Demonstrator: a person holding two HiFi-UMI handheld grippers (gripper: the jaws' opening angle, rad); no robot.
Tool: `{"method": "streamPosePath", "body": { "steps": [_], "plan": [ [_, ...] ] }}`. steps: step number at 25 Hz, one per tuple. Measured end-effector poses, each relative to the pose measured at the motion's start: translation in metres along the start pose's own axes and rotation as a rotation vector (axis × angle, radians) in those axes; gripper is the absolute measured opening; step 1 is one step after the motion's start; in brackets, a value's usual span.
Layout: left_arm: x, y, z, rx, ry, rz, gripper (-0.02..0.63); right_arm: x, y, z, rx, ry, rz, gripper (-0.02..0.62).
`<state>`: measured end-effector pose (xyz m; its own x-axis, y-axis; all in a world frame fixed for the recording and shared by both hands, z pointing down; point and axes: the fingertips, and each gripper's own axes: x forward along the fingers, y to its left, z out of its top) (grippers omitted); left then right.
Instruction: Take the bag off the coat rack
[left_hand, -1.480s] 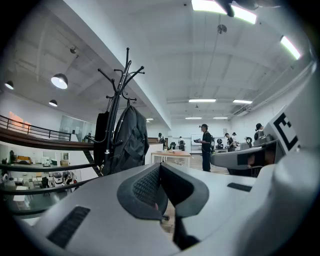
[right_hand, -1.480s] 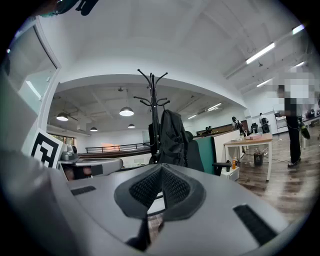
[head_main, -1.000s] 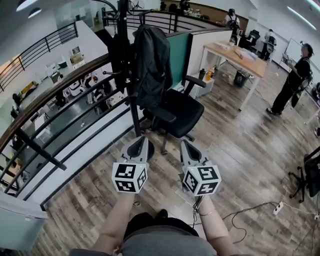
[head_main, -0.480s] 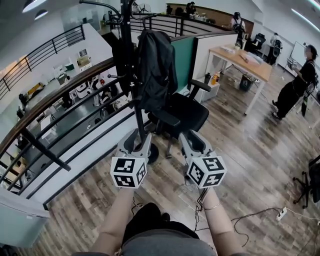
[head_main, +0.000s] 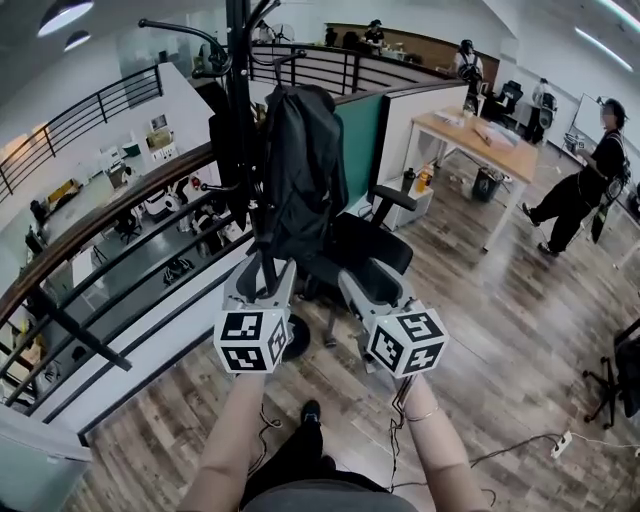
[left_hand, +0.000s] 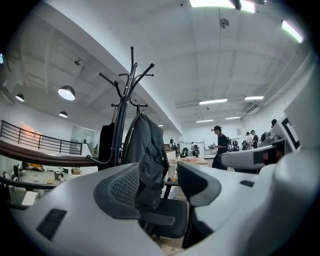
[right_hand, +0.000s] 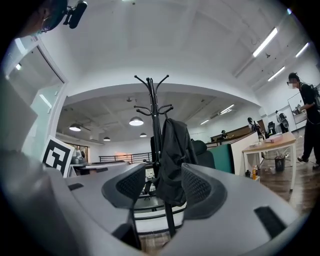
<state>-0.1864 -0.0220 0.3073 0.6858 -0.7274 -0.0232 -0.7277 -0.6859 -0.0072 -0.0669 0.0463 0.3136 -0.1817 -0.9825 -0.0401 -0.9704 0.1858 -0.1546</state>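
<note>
A black bag (head_main: 300, 170) hangs high on a black coat rack (head_main: 238, 100) by the railing. My left gripper (head_main: 265, 268) and right gripper (head_main: 362, 282) are held side by side, level, just short of the bag's lower end. Both have just been opening and stand open, with nothing between the jaws. Seen from the left gripper (left_hand: 160, 187), the bag (left_hand: 147, 160) hangs beyond the gap, on the rack (left_hand: 122, 115). Past the right gripper (right_hand: 159, 187), the bag (right_hand: 175, 160) and the rack (right_hand: 155, 110) stand straight ahead, apart from the pads.
A black office chair (head_main: 365, 245) stands right behind the bag. A railing (head_main: 110, 230) runs along the left over a drop to a lower floor. A green partition (head_main: 362, 130), a wooden desk (head_main: 490, 130) and a standing person (head_main: 580, 180) are at the right. A power strip (head_main: 560, 440) lies on the floor.
Both grippers have risen and moved forward toward the coat rack, and their jaws have gone from shut to open. The bag now looms closer in the head view.
</note>
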Motion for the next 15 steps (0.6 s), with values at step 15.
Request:
{"method": "streamPosePath", "body": {
  "steps": [15],
  "plan": [
    [0.150, 0.035, 0.040, 0.060, -0.050, -0.030, 0.264, 0.149, -0.067, 0.059, -0.133, -0.044, 0.009, 0.249]
  ]
}}
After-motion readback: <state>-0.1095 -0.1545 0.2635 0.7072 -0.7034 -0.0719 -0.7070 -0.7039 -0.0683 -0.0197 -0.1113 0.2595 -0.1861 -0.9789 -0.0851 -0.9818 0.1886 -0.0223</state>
